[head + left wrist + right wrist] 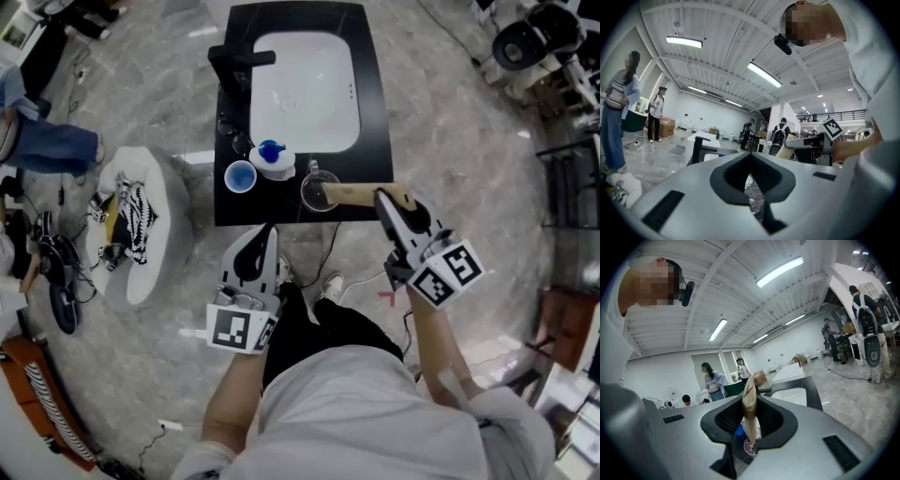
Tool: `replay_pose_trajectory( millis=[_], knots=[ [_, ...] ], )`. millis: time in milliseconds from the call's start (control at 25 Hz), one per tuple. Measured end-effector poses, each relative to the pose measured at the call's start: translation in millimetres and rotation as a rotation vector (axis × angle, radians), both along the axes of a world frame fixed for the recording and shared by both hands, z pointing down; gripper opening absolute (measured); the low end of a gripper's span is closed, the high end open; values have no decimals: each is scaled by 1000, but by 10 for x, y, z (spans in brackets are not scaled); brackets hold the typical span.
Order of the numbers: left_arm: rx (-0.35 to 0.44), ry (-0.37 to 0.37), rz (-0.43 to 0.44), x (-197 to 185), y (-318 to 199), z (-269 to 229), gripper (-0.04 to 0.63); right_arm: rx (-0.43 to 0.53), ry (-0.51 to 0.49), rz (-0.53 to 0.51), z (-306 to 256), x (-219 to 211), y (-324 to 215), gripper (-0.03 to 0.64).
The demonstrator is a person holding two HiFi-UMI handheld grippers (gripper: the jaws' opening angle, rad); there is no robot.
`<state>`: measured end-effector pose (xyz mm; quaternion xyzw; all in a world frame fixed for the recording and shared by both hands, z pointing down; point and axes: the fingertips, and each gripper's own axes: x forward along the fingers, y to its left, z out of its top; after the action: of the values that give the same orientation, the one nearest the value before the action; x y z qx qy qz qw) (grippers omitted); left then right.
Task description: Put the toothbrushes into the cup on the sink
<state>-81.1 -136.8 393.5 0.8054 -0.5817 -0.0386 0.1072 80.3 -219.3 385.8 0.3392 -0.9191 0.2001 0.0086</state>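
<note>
A black sink counter (380, 141) holds a white basin (305, 89). Near its front edge stand a clear glass cup (317, 190), a blue cup (241, 176) and a white dish (273, 164) with a blue item in it. My right gripper (381, 196) is shut on a tan paper-wrapped toothbrush (354, 194), whose far end reaches over the glass cup. In the right gripper view the toothbrush (750, 404) stands between the jaws of the right gripper (751, 420), with the glass cup (751, 446) below. My left gripper (263, 232) hangs shut and empty just before the counter's front edge.
A black faucet (237, 64) stands at the basin's left. A white stool (150, 272) with striped and black clutter sits on the floor to the left, beside cables (56, 267). A person's legs (47, 141) show at far left. My own shoe (329, 286) is below the counter.
</note>
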Motion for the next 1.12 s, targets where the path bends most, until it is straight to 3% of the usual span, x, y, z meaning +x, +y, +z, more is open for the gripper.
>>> replay_pose_trajectory(
  millis=[560,1120],
  knots=[
    [-71,45,-3,-92,-67,527,3,-84,11,-20,528,-175,-109,95],
    [-83,57,9,-128,-269,743,3,-122,9,-53,766,-318,-208,95]
  ],
)
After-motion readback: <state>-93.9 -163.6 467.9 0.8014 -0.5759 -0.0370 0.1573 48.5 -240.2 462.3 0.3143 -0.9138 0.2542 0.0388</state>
